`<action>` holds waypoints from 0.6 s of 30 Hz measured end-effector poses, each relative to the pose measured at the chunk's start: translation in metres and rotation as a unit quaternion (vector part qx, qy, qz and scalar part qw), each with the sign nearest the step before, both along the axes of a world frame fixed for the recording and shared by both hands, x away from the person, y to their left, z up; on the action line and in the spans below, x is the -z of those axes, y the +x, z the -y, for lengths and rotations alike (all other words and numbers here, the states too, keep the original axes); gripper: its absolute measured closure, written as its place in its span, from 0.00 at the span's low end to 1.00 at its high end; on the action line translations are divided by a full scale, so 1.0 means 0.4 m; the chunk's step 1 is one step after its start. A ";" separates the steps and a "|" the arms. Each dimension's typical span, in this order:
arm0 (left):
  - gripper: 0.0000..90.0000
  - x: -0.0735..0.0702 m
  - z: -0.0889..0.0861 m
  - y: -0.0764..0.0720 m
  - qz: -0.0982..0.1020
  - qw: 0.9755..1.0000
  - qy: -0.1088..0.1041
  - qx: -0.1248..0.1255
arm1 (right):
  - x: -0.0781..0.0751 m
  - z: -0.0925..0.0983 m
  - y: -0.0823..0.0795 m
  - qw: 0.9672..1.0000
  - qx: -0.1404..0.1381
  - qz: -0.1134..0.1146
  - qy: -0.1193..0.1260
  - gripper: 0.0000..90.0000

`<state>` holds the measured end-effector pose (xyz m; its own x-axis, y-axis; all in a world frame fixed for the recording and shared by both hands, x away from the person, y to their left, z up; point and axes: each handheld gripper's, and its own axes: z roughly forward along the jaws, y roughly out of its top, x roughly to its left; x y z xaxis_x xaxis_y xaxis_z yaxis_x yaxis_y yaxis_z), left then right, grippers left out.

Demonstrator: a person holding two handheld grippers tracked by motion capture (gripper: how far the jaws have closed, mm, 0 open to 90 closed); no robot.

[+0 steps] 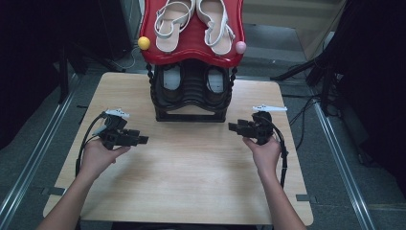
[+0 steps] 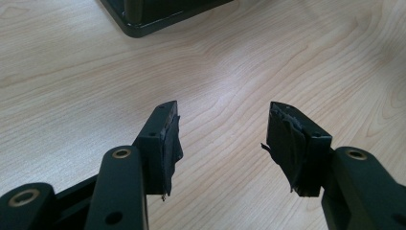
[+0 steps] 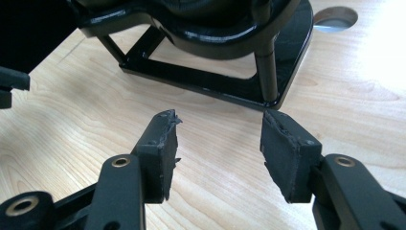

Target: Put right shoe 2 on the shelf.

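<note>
You have both claws hovering low over the bare wood of the counter [image 1: 191, 163], one on each side of the shoe rack [image 1: 191, 93] — a ready stance, squared up to what you'll work on. The left claw [image 1: 141, 140] points inward toward the middle, jaws spread apart with nothing between them; in the left gripper view only the rack's black corner [image 2: 139, 19] shows ahead. The right claw [image 1: 233, 127] mirrors it, also spread and empty, and the right gripper view looks straight at the rack's base frame [image 3: 201, 81], which sits near its tips but apart from them.

The white sandals [image 1: 194, 21] lie side by side on the red top shelf [image 1: 191, 45], well apart from both claws — likely your target. A dark pair [image 1: 191, 79] sits on the lower tier.
</note>
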<state>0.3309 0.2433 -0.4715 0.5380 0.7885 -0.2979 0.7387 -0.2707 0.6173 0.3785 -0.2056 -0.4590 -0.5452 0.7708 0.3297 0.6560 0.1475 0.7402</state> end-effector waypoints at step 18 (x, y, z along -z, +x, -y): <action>0.50 0.004 0.005 0.000 0.005 1.000 0.008 0.005 | 0.049 -0.024 -0.033 1.000 -0.010 -0.004 -0.005 0.52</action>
<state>0.3310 0.2412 -0.4729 0.5491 0.7876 -0.2796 0.7293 -0.2882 0.6205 0.3652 -0.1962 -0.4786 -0.5585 0.7623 0.3269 0.6584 0.1677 0.7338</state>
